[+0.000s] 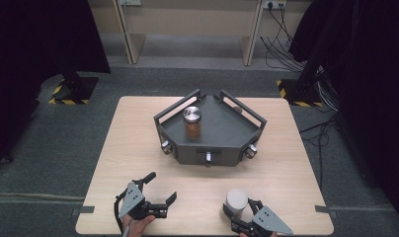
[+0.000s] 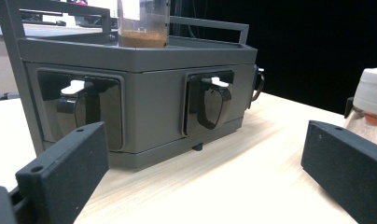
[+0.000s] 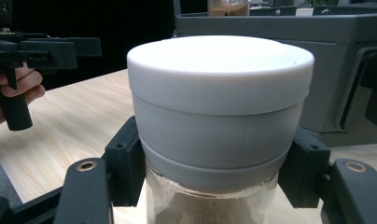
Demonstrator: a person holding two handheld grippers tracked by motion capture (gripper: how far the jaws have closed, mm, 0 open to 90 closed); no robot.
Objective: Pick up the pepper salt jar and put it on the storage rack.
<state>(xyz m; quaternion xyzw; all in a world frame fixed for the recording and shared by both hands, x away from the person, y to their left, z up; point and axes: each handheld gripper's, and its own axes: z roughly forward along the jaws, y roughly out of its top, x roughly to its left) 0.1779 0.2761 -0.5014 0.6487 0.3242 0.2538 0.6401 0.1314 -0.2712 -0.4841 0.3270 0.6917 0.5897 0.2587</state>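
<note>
A glass jar with a white lid [image 1: 236, 199] stands near the table's front edge, right of centre. My right gripper [image 1: 238, 208] is shut on the white-lidded jar [image 3: 219, 107], its black pads [image 3: 126, 163] pressing the glass just under the lid. My left gripper [image 1: 158, 190] rests open at the front left with nothing between its fingers. In the left gripper view my left gripper [image 2: 205, 177] faces the grey stand [image 2: 140, 93], and the white-lidded jar [image 2: 373, 100] shows at the right edge. A second jar with a silver lid and brown contents [image 1: 192, 122] stands on the grey stand [image 1: 222, 133].
The grey five-sided stand has low rails [image 1: 174, 106] around its top and small latches [image 1: 208, 156] on its front faces. Bare wooden table [image 1: 138, 143] lies between the stand and both grippers. Dark curtains and cables [image 1: 286, 49] are on the floor beyond the table.
</note>
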